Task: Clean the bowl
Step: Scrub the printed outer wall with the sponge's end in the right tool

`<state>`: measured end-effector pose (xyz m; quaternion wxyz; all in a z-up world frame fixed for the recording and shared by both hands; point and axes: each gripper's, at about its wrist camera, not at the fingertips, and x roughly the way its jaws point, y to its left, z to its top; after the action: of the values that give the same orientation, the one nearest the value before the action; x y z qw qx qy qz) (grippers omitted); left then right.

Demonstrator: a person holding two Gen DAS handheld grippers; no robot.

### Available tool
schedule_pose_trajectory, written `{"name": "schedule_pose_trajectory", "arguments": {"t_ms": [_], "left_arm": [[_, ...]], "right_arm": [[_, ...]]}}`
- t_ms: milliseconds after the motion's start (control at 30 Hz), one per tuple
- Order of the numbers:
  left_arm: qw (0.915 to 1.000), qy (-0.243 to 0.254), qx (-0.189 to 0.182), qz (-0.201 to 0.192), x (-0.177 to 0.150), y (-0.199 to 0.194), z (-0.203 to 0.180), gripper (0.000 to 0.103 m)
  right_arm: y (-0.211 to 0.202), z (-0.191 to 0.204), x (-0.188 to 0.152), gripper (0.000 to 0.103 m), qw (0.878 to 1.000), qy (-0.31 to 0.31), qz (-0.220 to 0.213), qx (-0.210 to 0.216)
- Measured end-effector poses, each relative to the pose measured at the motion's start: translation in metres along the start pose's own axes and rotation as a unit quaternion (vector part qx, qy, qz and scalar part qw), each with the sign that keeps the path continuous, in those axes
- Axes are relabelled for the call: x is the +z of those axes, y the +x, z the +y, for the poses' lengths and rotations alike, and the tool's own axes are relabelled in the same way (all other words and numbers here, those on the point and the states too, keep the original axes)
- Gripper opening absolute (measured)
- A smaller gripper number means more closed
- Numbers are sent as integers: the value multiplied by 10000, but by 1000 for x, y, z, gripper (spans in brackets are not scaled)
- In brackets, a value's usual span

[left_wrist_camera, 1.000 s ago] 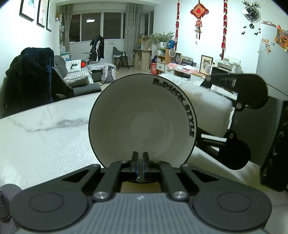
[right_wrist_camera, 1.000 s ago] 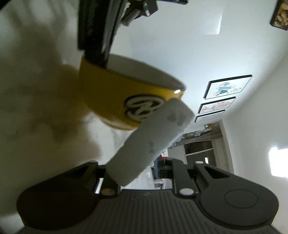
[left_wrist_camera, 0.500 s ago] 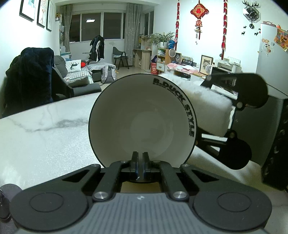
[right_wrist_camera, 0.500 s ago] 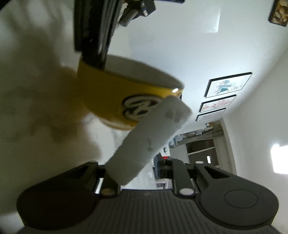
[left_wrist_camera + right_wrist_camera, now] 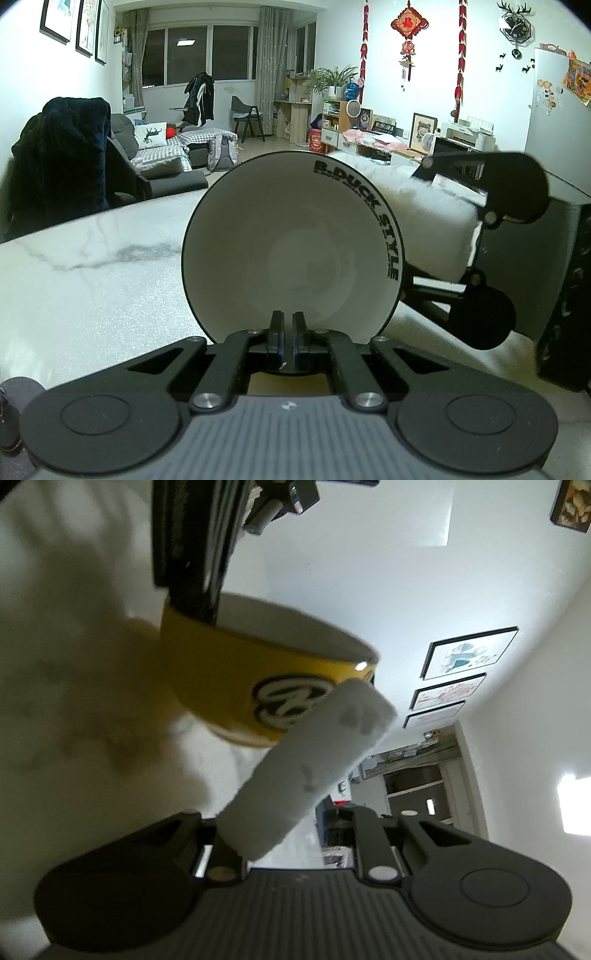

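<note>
My left gripper (image 5: 288, 325) is shut on the near rim of a bowl (image 5: 291, 243), white inside with black "B.DUCK STYLE" lettering, held on edge above the marble table (image 5: 85, 280). In the right wrist view the bowl (image 5: 236, 686) shows its yellow outside with a black-and-white logo. My right gripper (image 5: 295, 834) is shut on a rolled white cloth (image 5: 314, 764), whose tip lies against the bowl's outer wall near the logo. In the left wrist view the cloth (image 5: 424, 225) sits behind the bowl's right rim.
The white marble table stretches left and ahead. A dark chair with a jacket (image 5: 62, 155) stands at the table's far left edge. A dark box-like object (image 5: 565, 302) is at the right edge. The living room lies beyond.
The bowl and left gripper have held still. The right gripper and cloth have shifted slightly along the bowl's outer wall.
</note>
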<state>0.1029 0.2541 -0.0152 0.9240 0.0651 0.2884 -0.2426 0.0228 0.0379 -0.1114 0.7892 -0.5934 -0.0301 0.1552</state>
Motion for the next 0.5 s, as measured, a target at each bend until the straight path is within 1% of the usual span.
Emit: {"name": "schedule_pose_trajectory", "arguments": {"t_ms": [100,200,267,300,400,500], "left_arm": [[10000,-14,-10,0,0,0,1,3],[10000,-22,-15,0,0,0,1,3],[10000,-25,-18,0,0,-1,4,3],[10000,-17,-13,0,0,-1,4,3],[10000,0,-2,0,0,-1,5,3],[10000,-21,-15,-1,-1,-1,1,3]], "right_arm": [[-5,1,2,18,9999,48,-85,-66],[-3,3,0,18,10000,17,-33,12],[15,-10,6,18,10000,-11,30,80],[20,-11,5,18,9999,-38,87,129],[22,-10,3,18,9997,-33,133,187],[20,-12,6,18,9999,-42,66,129]]}}
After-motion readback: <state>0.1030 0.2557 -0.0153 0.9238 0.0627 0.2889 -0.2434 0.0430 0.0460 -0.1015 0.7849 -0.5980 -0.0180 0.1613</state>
